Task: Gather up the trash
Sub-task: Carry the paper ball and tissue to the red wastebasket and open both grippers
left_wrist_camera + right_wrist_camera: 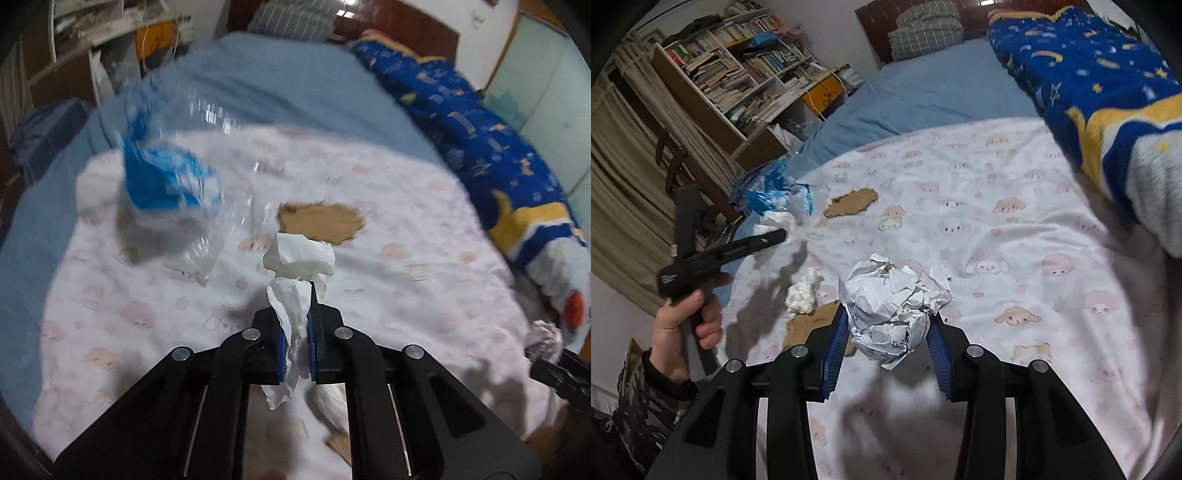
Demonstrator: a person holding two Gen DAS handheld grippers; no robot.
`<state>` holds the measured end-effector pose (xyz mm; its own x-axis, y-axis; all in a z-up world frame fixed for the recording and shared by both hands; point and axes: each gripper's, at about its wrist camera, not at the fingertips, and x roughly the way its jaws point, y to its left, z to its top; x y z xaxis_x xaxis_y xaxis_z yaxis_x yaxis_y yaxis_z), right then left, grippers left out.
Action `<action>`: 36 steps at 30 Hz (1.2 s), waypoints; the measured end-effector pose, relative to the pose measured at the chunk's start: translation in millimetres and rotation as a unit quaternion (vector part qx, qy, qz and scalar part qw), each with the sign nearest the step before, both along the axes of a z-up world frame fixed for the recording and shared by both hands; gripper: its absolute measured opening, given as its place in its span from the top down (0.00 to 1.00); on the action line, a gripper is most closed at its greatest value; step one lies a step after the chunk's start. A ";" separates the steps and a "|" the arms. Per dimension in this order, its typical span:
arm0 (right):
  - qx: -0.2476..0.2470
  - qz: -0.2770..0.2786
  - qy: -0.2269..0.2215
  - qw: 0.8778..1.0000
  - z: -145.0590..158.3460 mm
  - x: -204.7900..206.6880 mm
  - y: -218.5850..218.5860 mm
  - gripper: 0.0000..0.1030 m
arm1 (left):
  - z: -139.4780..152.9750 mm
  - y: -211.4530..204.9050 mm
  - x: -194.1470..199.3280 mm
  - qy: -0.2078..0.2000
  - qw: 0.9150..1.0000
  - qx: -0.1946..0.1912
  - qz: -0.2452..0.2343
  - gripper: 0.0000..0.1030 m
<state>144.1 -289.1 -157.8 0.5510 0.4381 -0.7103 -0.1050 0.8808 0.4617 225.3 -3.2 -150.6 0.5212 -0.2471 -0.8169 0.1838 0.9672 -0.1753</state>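
Observation:
My left gripper (pixel 295 314) is shut on a white tissue (pixel 299 258) and holds it above the bed; it also shows in the right wrist view (pixel 775 234). My right gripper (pixel 886 325) is shut on a crumpled paper ball (pixel 894 306) above the sheet. A clear plastic bottle with a blue label (pixel 170 177) lies blurred on the left of the sheet and also shows in the right wrist view (pixel 779 194). A torn brown cardboard piece (pixel 319 219) lies beyond the tissue. A white foam lump (pixel 803 291) lies beside another cardboard piece (pixel 812 326).
The bed has a white patterned sheet (pixel 1015 258) over a blue sheet (pixel 923 99). A blue star-patterned blanket (pixel 1089 81) runs along the right. A bookshelf (pixel 731 74) and a chair (pixel 687 166) stand at the left. Pillows (pixel 923 29) lie at the headboard.

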 end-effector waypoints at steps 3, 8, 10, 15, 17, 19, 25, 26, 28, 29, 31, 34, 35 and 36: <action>-0.004 -0.001 -0.015 1.000 21.8 -18.6 -7.4 0.60 | 45.0 -1.6 -23.6 -0.040 0.999 0.003 -0.014 0.92; -0.018 -0.003 -0.050 0.999 70.8 -68.9 -26.3 0.60 | 126.5 -3.0 -74.0 -0.108 0.994 0.008 -0.025 0.92; -0.031 -0.003 -0.061 0.998 88.3 -88.8 -33.8 0.60 | 155.4 -9.4 -97.2 -0.131 0.991 0.002 -0.035 0.92; -0.059 -0.010 -0.079 0.995 128.3 -150.7 -59.1 0.60 | 184.6 -38.1 -152.1 -0.146 0.987 -0.008 -0.070 0.92; -0.068 -0.020 -0.081 0.994 139.7 -177.5 -72.2 0.60 | 184.2 -59.5 -175.0 -0.137 0.986 -0.015 -0.092 0.92; -0.072 -0.031 -0.076 0.994 145.2 -206.5 -86.0 0.60 | 171.3 -87.9 -196.7 -0.107 0.986 -0.021 -0.126 0.92; -0.068 -0.077 -0.017 0.995 117.4 -279.4 -124.2 0.60 | 83.7 -181.6 -243.5 0.031 0.971 -0.025 -0.234 0.92; -0.066 -0.084 -0.004 0.994 107.6 -285.2 -128.7 0.60 | 65.9 -200.0 -251.2 0.054 0.966 -0.014 -0.253 0.92; -0.060 -0.107 0.028 0.992 79.2 -305.4 -142.3 0.60 | 34.6 -229.0 -262.6 0.096 0.954 -0.009 -0.284 0.92; -0.063 -0.116 0.039 0.990 68.3 -312.8 -145.7 0.60 | 18.8 -240.9 -267.8 0.117 0.948 -0.005 -0.295 0.92; -0.057 -0.131 0.061 0.988 41.1 -331.9 -156.2 0.60 | -16.5 -263.6 -277.5 0.158 0.938 0.012 -0.310 0.92; -0.028 -0.148 0.093 0.984 0.4 -353.0 -166.4 0.60 | -58.1 -284.3 -289.5 0.198 0.925 0.040 -0.321 0.92; -0.025 -0.153 0.100 0.983 -11.1 -358.9 -170.3 0.60 | -70.7 -288.9 -291.7 0.207 0.922 0.052 -0.322 0.92; -0.018 -0.156 0.111 0.981 -25.2 -365.2 -174.0 0.60 | -82.5 -291.7 -292.8 0.219 0.919 0.059 -0.322 0.92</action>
<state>-221.2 -463.1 -183.0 0.4843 0.2443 -0.8401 0.2722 0.8705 0.4100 -67.5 -294.9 -233.1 -0.0862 -0.2851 -0.9546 0.6614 0.7002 -0.2689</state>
